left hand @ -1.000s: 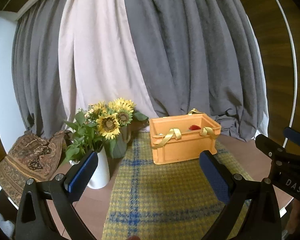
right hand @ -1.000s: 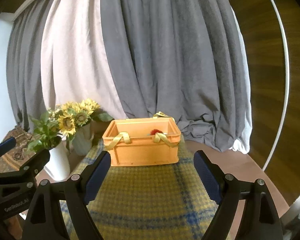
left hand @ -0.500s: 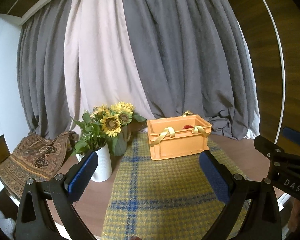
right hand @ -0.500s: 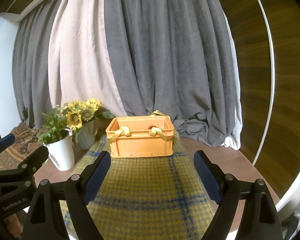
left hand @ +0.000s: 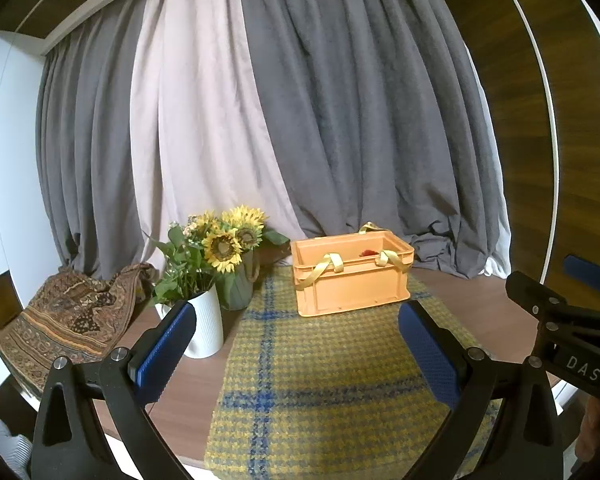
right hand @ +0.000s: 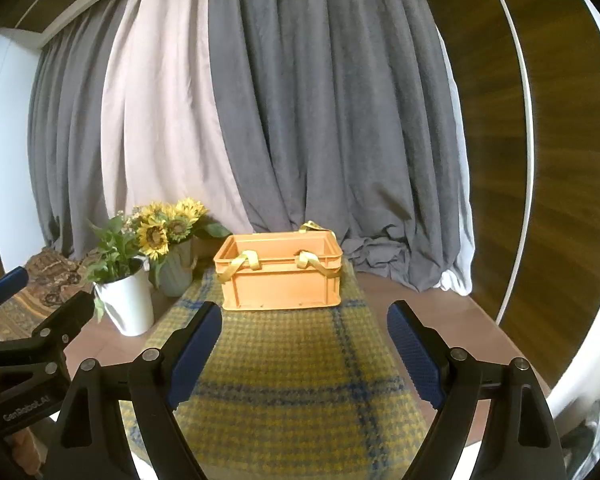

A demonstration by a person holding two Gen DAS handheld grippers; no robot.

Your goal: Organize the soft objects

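1. Two pairs of tongs, left tongs (left hand: 296, 354) and right tongs (right hand: 304, 354), stand wide open with nothing between their blue pads.
2. An orange crate (left hand: 350, 276) sits on a yellow-and-blue plaid cloth (left hand: 332, 380) that covers the tabletop (left hand: 460, 300).
3. Yellow straps (left hand: 320, 270) drape over the crate's near rim, and another shows at its far rim.
4. Inside the crate, a small red thing (left hand: 367, 252) peeks above the rim; what it is cannot be told.
5. The crate lies well ahead of both tongs, apart from them, roughly centred between the right tongs' pads (right hand: 196, 354).
6. Left of the crate stand a white vase (left hand: 206, 326) of sunflowers (left hand: 224, 242) and a green vase (left hand: 238, 286) behind it.
7. Farther left of the crate lies a patterned brown fabric (left hand: 64, 320).
8. Behind the crate hang grey and pale curtains (left hand: 300, 120).
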